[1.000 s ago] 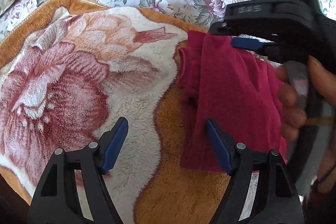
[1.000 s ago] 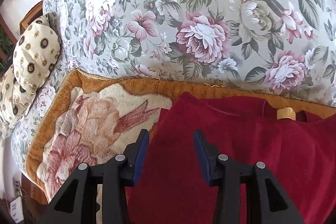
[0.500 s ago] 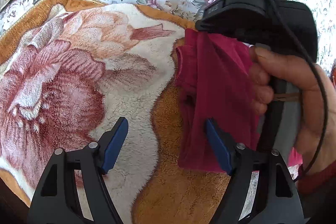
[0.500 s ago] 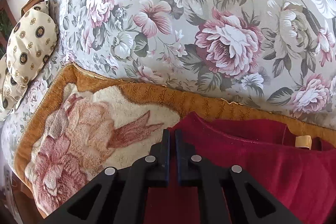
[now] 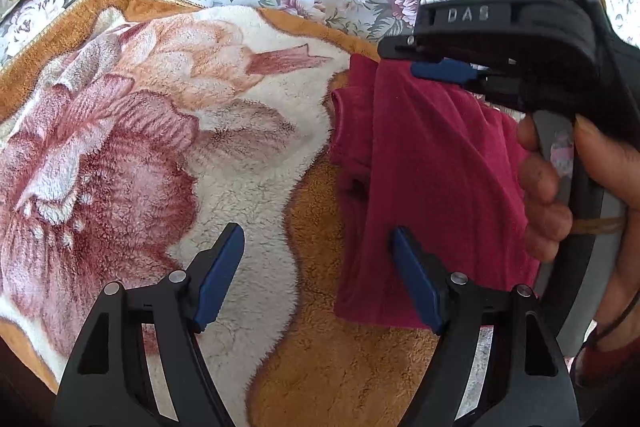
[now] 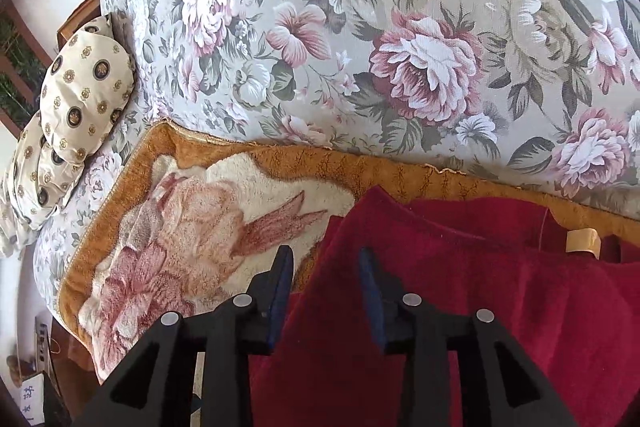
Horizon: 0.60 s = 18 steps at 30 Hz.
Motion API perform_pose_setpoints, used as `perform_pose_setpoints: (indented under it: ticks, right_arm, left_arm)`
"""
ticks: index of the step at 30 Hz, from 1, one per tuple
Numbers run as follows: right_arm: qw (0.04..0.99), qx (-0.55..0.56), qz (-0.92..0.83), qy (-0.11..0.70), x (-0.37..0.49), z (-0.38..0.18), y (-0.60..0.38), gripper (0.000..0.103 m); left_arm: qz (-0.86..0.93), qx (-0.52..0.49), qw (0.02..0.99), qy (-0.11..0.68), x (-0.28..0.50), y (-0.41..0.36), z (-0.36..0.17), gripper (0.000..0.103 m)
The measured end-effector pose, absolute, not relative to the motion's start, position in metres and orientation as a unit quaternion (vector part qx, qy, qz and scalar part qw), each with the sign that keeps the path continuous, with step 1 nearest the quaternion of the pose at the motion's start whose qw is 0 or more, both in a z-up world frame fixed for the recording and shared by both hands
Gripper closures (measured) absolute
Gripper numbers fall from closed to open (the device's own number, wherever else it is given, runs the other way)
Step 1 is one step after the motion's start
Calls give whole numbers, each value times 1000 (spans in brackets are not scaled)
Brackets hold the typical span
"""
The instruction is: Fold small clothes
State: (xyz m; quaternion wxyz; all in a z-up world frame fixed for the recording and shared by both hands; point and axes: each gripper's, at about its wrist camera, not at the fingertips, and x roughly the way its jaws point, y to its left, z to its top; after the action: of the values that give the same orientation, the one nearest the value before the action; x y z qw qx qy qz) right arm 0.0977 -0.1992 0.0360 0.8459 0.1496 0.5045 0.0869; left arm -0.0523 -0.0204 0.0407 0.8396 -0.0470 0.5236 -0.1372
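Garment edge between right gripper's parted jaws (left gripper gapes too).

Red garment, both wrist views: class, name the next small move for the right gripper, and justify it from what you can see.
Probably close the right gripper on the red garment again. Its jaws stand open over the cloth's left edge, holding nothing, and that edge lies in loose folds on the blanket. The left gripper is open too, with one finger over the hem, so nothing holds the cloth.
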Motion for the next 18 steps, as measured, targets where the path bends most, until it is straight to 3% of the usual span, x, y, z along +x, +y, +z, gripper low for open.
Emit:
perform_pose_setpoints:
  ticks: [6, 18]
  right_arm:
    - [837, 148, 74, 521, 94, 11, -200, 68]
    - [860, 150, 70, 483, 76, 57, -213, 60]
  left_arm:
    - [-142, -47, 838, 525, -55, -20, 44, 26]
    - [-177, -125, 810, 544, -57, -7, 43, 26]
